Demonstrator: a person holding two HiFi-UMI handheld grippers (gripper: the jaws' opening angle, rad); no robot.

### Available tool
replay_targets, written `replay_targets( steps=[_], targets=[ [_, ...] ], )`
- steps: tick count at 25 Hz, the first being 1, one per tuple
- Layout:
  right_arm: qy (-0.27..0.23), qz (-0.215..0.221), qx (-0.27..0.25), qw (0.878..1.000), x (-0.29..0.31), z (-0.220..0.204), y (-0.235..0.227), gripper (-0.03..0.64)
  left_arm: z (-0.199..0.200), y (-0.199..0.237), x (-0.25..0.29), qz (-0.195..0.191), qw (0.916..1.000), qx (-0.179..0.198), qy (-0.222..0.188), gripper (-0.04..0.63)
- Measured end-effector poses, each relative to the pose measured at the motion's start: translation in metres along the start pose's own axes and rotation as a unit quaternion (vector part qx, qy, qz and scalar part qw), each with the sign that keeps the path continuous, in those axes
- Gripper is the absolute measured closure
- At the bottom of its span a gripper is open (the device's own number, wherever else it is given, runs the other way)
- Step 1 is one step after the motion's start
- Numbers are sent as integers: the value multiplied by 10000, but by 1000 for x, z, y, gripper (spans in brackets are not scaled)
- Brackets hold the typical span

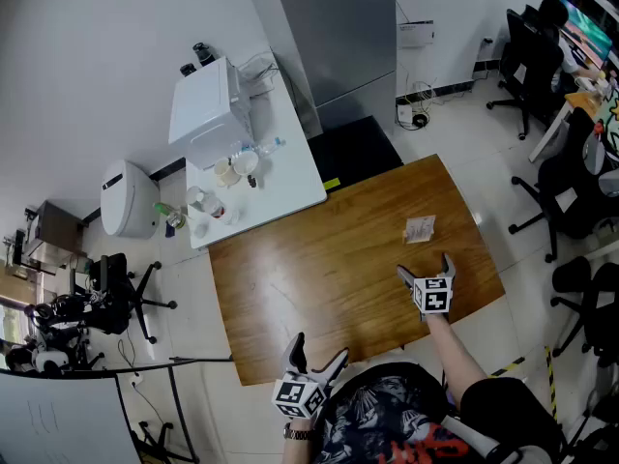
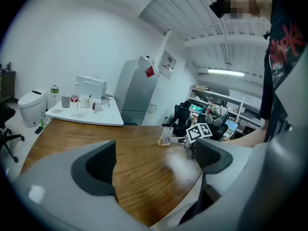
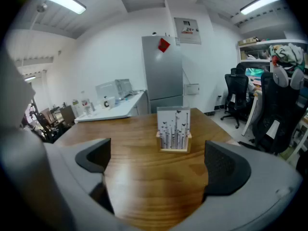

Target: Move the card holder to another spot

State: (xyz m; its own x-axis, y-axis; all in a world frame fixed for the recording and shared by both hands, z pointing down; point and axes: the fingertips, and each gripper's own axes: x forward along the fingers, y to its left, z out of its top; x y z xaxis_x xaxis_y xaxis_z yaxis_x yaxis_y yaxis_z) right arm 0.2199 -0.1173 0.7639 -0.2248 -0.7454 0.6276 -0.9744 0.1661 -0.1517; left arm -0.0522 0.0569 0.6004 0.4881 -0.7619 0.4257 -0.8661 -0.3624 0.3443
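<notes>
Fingers (image 3: 226, 170) of the right gripper (image 1: 426, 267) and left gripper (image 1: 319, 351) are spread empty; the card holder (image 3: 174, 129) near the tabletop's (image 1: 319, 278) right edge is judged yet to be straddled and clamped.

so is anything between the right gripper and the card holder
Nothing visible does. Only wooden table lies between the open right gripper and the card holder, which stands straight ahead of its jaws.

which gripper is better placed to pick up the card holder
Right. The right gripper is open and aimed straight at the card holder just ahead on the wooden table. The left gripper sits back at the near table edge, farther off.
</notes>
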Motion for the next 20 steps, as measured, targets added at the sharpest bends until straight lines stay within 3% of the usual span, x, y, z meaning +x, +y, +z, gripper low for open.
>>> replay_targets(
  steps=[6,12,16,20],
  targets=[
    [396,-404,102,9983,97,14,-80,35,-11,-25,30,165,9996,150,199,84],
    [756,-391,-29,9964,153,12,-79,35,-13,-17,24,524,9983,137,230,84],
    [764,-735,-429,9934,156,7,-80,43,-14,-34,36,137,9976,589,327,83],
    [399,-519,-572,9962,117,15,-58,44,-13,-41,49,-174,9970,670,360,83]
  ],
)
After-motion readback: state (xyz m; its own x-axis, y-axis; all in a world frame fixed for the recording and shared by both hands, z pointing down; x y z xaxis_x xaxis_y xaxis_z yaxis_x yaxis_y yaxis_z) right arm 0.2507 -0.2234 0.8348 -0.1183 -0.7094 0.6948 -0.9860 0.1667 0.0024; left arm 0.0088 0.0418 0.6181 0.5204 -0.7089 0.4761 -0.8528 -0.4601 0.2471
